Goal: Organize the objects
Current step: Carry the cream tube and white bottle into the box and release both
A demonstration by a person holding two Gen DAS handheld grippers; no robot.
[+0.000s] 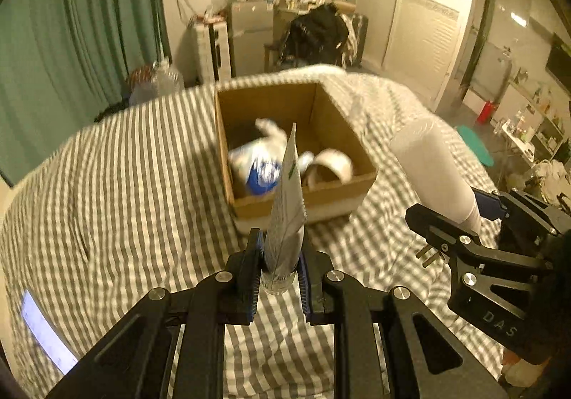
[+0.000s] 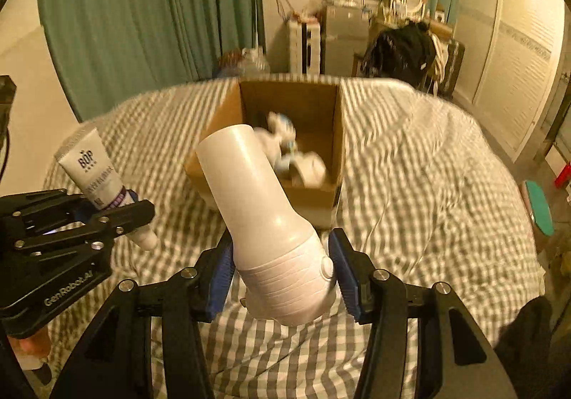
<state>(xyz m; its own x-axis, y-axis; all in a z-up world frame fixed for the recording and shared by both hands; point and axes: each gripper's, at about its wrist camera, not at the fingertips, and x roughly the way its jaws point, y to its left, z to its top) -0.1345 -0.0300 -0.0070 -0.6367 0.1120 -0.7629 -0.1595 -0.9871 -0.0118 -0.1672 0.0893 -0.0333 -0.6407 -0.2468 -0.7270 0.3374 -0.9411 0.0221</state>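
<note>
Currently clamping tube (image 1: pixel 285 206) near cap in left gripper (image 1: pixel 280 277), dryer (image 2: pixel 264 220) at neck in right gripper (image 2: pixel 282 274), both short of box (image 1: pixel 342 135). Tube soft, light; dryer rigid, slick, front-heavy.

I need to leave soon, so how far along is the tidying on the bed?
Done: a few things, a tape roll among them, lie in the cardboard box. In hand: the left gripper holds a tube, the right gripper a hair dryer; both are outside the box. Left: dropping both in.
</note>
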